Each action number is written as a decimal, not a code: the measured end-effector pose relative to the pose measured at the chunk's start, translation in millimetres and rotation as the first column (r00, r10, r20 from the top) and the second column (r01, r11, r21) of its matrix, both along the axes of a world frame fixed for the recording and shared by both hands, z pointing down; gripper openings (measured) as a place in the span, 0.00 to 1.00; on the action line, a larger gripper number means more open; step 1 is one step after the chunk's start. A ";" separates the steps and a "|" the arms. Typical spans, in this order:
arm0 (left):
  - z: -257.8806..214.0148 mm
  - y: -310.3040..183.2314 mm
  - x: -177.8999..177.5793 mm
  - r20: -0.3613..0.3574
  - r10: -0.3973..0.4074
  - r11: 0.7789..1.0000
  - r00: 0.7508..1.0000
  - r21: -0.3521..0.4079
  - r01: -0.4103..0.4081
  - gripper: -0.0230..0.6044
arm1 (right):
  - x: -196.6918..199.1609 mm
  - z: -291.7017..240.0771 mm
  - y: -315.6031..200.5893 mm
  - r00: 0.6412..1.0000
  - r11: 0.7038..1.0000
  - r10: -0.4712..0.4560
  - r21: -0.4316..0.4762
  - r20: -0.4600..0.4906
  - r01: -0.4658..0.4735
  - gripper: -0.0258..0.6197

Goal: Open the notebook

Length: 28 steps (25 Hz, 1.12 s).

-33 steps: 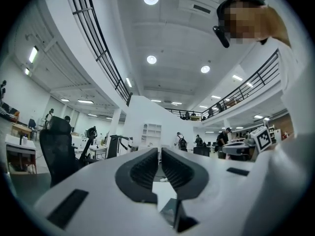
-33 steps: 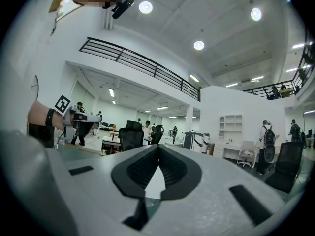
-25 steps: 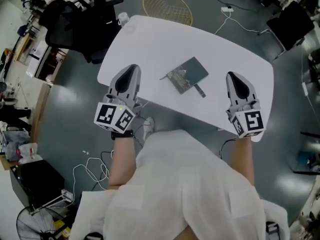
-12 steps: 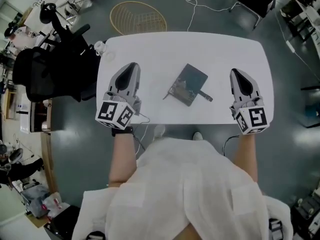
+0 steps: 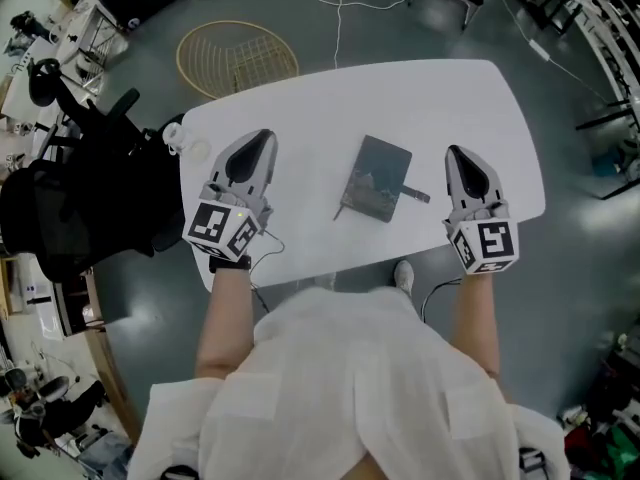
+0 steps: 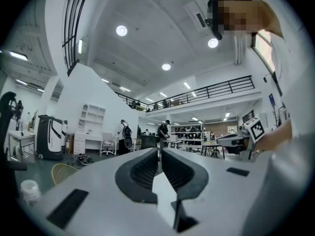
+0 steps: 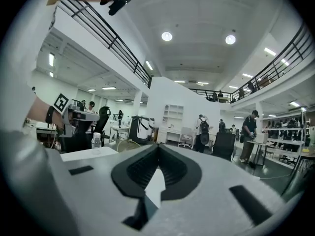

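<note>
Two grippers, yours, hovered low over desk (image 5: 450, 98), one either side of notebook (image 5: 376, 178). Notebook lay closed, dark cover up, about midway between desk's left and right edges, nearer your edge than far edge; neither gripper touched it. Left gripper (image 5: 258, 140) sat near desk's left edge, fingers (image 6: 140, 171) drawn almost together, nothing between them. Right gripper (image 5: 457, 154) sat toward right edge, fingers (image 7: 174, 173) meeting at tips, empty. Bottle (image 5: 172, 136) stood at far left corner.
</note>
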<state>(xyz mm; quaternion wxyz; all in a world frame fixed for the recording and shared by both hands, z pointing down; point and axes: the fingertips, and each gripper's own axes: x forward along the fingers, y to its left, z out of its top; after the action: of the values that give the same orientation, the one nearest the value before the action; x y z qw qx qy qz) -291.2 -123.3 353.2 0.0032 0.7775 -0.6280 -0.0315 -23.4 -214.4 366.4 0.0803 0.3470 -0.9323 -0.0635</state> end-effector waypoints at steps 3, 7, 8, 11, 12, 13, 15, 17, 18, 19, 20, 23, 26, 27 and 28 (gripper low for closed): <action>3.6 -16.0 2.0 0.004 0.066 0.998 0.998 0.008 -0.066 0.07 | -2.3 -3.3 1.2 0.999 0.999 0.042 0.018 -0.016 -0.042 0.05; 5.7 -29.3 3.6 0.016 0.135 0.991 0.991 0.006 -0.135 0.07 | -3.2 -4.5 4.2 0.995 0.994 0.103 0.022 -0.014 -0.103 0.06; 6.2 -32.3 4.4 0.019 0.151 0.989 0.988 0.005 -0.151 0.07 | -3.6 -4.0 5.1 0.994 0.994 0.111 0.018 -0.018 -0.111 0.10; 4.9 -42.6 5.5 0.033 0.190 0.982 0.981 0.014 -0.191 0.07 | -3.8 -2.9 4.7 0.990 0.990 0.141 0.016 -0.023 -0.140 0.11; 4.5 -45.3 5.9 0.035 0.200 0.980 0.979 0.016 -0.201 0.07 | -3.4 -2.0 4.9 0.988 0.989 0.150 0.014 -0.026 -0.149 0.12; 3.5 -48.7 6.4 0.036 0.209 0.978 0.977 0.019 -0.210 0.07 | -3.0 -1.0 4.5 0.987 0.987 0.158 0.011 -0.027 -0.158 0.12; 0.2 -56.4 7.4 0.037 0.225 0.974 0.974 0.029 -0.226 0.07 | -2.2 0.8 2.2 0.983 0.984 0.179 0.009 -0.027 -0.179 0.13; 0.5 -60.9 9.9 0.033 0.233 0.972 0.972 0.034 -0.235 0.07 | -0.3 2.9 2.3 0.979 0.979 0.202 0.004 -0.030 -0.202 0.13; 2.4 -62.1 11.3 0.030 0.235 0.971 0.971 0.033 -0.236 0.07 | 1.0 3.9 2.5 0.977 0.977 0.213 0.001 -0.031 -0.213 0.13; 4.9 -63.5 12.4 0.026 0.237 0.971 0.971 0.030 -0.238 0.07 | 1.7 5.0 2.2 0.975 0.975 0.222 -0.002 -0.030 -0.222 0.13; 7.8 -65.1 13.0 0.019 0.239 0.970 0.971 0.028 -0.240 0.07 | 1.8 6.2 1.1 0.973 0.973 0.229 -0.004 -0.027 -0.229 0.12; 17.6 -67.5 16.6 -0.006 0.253 0.967 0.967 0.020 -0.253 0.07 | 1.2 13.4 -1.0 0.968 0.968 0.249 -0.018 -0.017 -0.249 0.12; 23.1 -70.5 21.5 -0.023 0.263 0.965 0.964 0.018 -0.263 0.07 | 0.8 20.8 -4.4 0.964 0.963 0.266 -0.033 -0.009 -0.266 0.12; 24.2 -72.1 22.3 -0.026 0.265 0.964 0.964 0.017 -0.265 0.07 | -0.4 23.5 -6.2 0.963 0.962 0.270 -0.038 -0.009 -0.270 0.13; 25.9 -73.6 23.0 -0.031 0.266 0.964 0.964 0.015 -0.266 0.07 | -1.7 26.8 -7.7 0.962 0.961 0.274 -0.043 -0.009 -0.274 0.13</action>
<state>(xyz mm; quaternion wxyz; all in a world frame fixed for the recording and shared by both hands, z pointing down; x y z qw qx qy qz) -268.3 -196.9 379.1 0.0135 0.8541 -0.5178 -0.0466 -25.1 -222.1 393.3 0.0975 0.4707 -0.8763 -0.0317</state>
